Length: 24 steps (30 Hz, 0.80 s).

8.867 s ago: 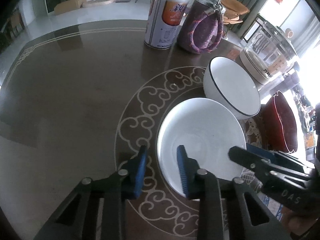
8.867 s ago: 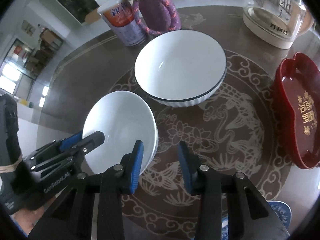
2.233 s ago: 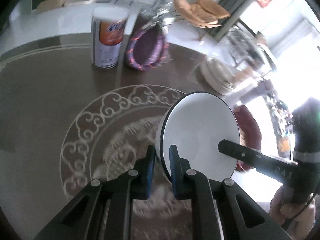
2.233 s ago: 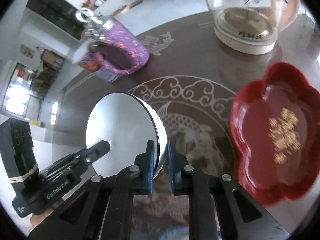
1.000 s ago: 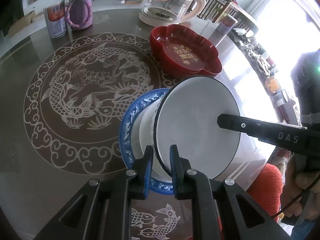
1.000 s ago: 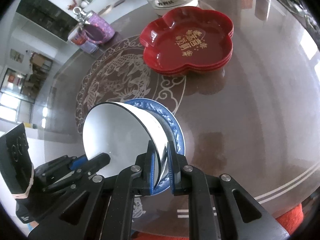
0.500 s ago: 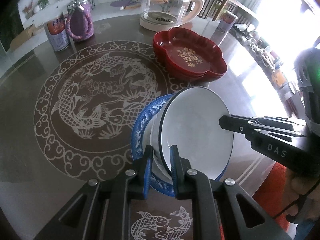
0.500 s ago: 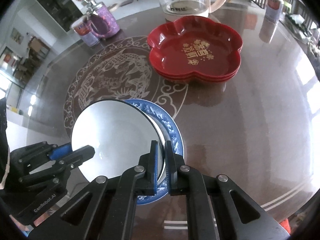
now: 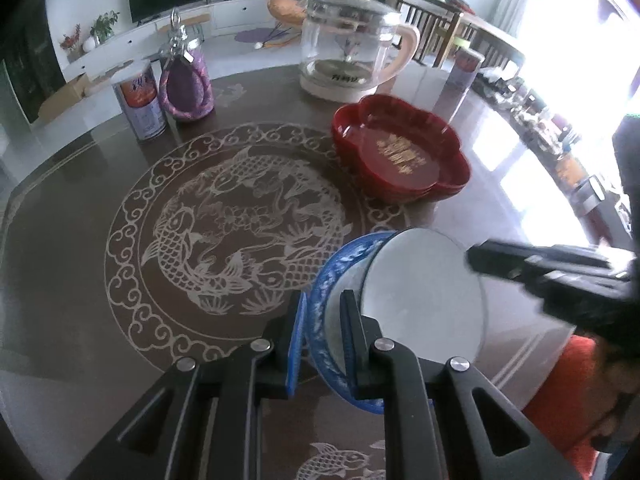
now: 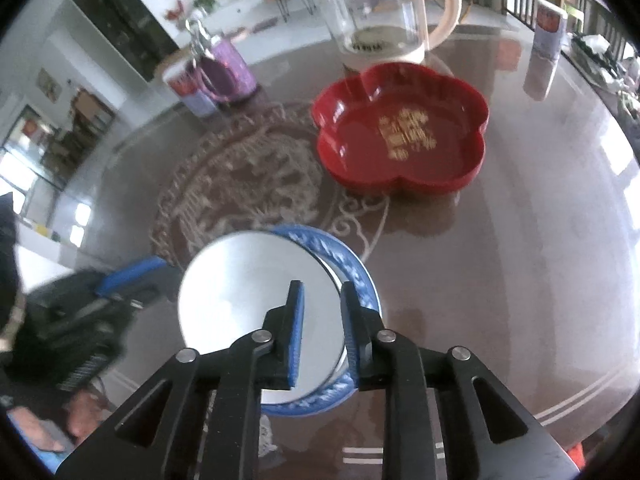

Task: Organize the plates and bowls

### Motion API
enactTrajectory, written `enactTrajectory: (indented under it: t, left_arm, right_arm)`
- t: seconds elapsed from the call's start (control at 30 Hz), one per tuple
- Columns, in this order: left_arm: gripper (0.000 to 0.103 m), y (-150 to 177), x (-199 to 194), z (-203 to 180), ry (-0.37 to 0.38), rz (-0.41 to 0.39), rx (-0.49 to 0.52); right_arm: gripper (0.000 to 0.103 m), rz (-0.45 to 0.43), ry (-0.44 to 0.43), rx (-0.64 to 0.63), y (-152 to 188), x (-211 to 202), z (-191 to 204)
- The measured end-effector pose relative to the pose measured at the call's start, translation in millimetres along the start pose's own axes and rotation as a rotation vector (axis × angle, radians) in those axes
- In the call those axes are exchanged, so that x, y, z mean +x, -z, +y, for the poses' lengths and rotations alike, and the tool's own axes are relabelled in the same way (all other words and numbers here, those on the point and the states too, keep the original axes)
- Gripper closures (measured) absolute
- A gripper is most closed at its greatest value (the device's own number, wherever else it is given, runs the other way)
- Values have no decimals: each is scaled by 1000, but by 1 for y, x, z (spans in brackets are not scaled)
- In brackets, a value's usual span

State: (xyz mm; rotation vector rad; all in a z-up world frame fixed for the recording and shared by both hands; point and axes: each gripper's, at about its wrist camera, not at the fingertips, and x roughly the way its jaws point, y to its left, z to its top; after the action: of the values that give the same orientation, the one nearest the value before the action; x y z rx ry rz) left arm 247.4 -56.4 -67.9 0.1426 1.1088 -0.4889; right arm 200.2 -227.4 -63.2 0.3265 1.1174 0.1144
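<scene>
Dark fish-patterned table (image 9: 80, 208) — blue plate (image 9: 328, 280); red dish (image 9: 400, 160); glass kettle (image 9: 344, 60); can (image 9: 138, 100)

The left gripper (image 9: 322, 334) points forward and down, its two black arms converging from the bottom of its own view to blue-lined fingers (image 9: 296, 344) that stand parted with a clear gap between them. The right gripper (image 10: 321, 330) is posed the same way, its jaws likewise apart. The two face each other: each one's tip shows at the side of the other's view, blurred. A hand (image 10: 80, 420) shows at the lower left of the right view.
</scene>
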Motion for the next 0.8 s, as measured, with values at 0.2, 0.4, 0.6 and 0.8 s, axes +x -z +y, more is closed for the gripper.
enactTrajectory:
  t: [0.2, 0.4, 0.6, 0.8]
  left_arm:
    - [88, 6, 21, 12, -14, 38, -37]
    - [88, 8, 35, 22, -29, 68, -64]
    - [88, 11, 26, 32, 14, 40, -104]
    - [88, 10, 13, 34, 51, 2, -115]
  right_arm:
    - [74, -23, 10, -35, -7, 2, 11]
    - [66, -101, -13, -58, -20, 10, 28]
    - [65, -106, 9, -107, -24, 36, 40]
    - [65, -100, 34, -132, -23, 47, 42]
